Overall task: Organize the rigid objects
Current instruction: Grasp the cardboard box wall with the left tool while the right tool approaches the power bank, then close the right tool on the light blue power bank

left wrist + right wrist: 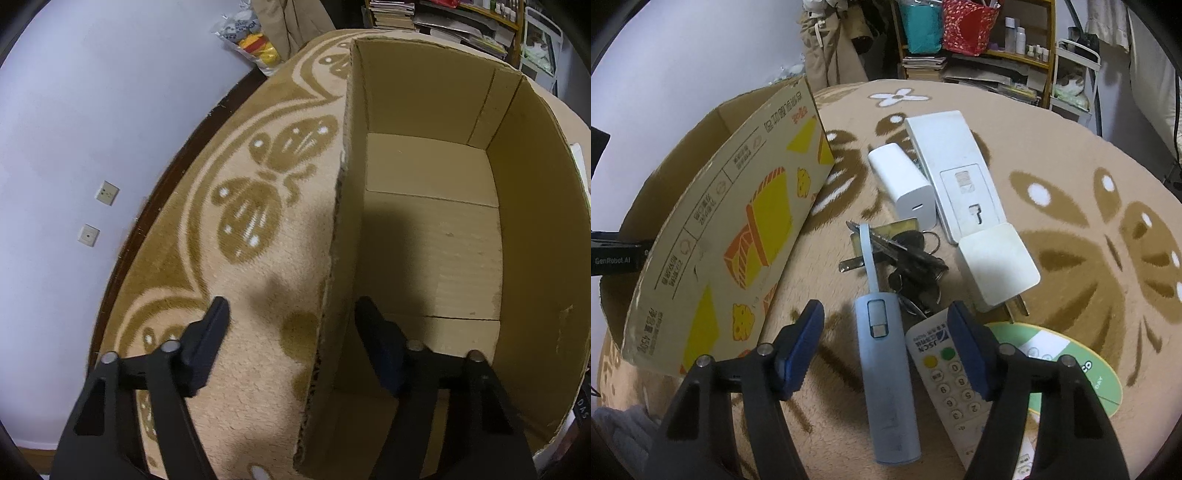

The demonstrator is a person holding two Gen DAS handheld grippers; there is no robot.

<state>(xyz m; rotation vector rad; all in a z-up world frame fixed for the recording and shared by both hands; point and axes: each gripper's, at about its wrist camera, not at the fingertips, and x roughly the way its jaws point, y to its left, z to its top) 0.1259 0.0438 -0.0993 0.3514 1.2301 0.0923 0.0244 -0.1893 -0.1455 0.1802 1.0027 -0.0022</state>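
Note:
An empty cardboard box (436, 236) stands on a tan patterned blanket (251, 280). My left gripper (291, 306) is open and straddles the box's left wall, one finger outside, one inside. In the right wrist view the same box (738, 229) stands at the left. My right gripper (886, 310) is open above a blue-grey power bank (886, 384) with a loop strap. Beside it lie a small white remote (945, 373), a bunch of keys (908, 254), a white charger (905, 184), a long white device (956, 170) and a white plug adapter (997, 266).
A round green and white disc (1071, 365) lies under the remote at the right. Shelves with books and bags (960, 33) stand behind the blanket. A white wall with sockets (107, 192) is at the left, and a plastic bag (251, 37) lies in the far corner.

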